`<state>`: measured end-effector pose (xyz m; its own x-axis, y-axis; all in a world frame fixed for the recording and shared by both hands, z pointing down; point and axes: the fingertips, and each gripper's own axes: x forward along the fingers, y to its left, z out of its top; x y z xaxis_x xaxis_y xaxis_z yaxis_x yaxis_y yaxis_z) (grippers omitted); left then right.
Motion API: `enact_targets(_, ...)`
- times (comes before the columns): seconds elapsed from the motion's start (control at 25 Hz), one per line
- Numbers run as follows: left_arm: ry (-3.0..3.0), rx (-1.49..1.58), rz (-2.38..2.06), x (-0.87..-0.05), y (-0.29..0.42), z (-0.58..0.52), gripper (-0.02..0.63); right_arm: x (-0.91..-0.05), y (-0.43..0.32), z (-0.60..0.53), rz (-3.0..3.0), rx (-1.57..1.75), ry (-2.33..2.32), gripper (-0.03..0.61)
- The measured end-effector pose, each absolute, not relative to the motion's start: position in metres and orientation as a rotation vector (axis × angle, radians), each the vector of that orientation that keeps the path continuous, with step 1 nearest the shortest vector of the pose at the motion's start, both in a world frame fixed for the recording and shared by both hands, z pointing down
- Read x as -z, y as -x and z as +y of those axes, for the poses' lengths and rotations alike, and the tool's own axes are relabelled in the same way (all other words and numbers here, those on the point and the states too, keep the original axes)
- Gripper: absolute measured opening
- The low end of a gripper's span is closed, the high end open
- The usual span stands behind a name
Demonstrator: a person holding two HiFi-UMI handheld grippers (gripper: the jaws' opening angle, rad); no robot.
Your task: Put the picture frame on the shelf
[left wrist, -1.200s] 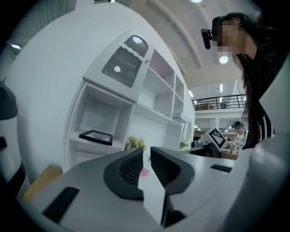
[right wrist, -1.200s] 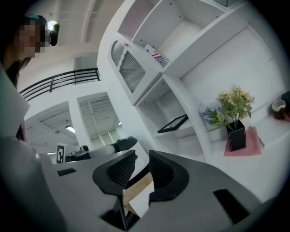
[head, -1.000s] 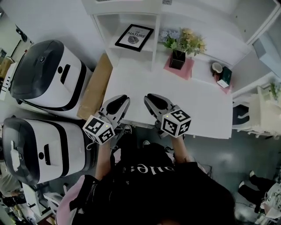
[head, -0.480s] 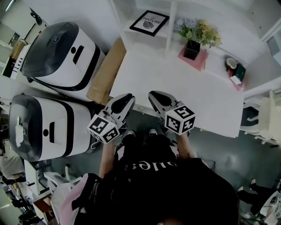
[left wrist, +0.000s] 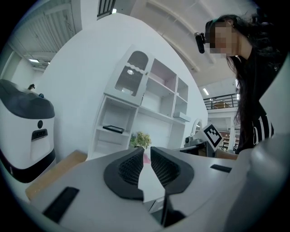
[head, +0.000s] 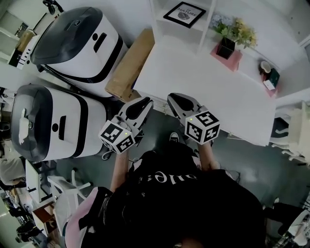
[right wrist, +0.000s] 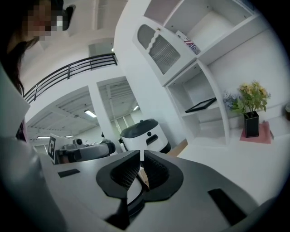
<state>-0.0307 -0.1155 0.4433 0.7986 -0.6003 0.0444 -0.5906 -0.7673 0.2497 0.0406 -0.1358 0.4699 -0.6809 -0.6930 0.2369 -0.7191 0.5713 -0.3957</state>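
The black picture frame (head: pixel 183 13) with a white print lies on a shelf board of the white shelf unit (head: pixel 160 30) at the far end of the white table (head: pixel 213 92). It also shows in the left gripper view as a dark frame (left wrist: pixel 113 129) and in the right gripper view as a tilted frame (right wrist: pixel 200 105). My left gripper (head: pixel 147 100) and right gripper (head: pixel 170 97) hang side by side off the table's near edge, above the floor. The left gripper (left wrist: pixel 146 149) is shut with nothing in it. So is the right gripper (right wrist: pixel 142 154).
A potted bunch of flowers (head: pixel 232 34) stands on a pink mat beside the shelf unit. Two big white and dark machines (head: pixel 77 38) (head: pixel 48 121) stand left of the table, with a cardboard box (head: pixel 131 65) between them and it. Small items (head: pixel 269 75) sit at the table's right end.
Both grippers have drawn back together from over the table's near edge to beyond it, toward the person. The frame has stayed on the shelf.
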Motion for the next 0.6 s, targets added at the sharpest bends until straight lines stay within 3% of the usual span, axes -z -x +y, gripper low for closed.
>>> enact_targets(0.6,-2.788,0.033,-0.811,-0.453,0.119,-0.003,0.048,-0.473,0.051,-0.018,-2.699,-0.744,-1.393,0.061)
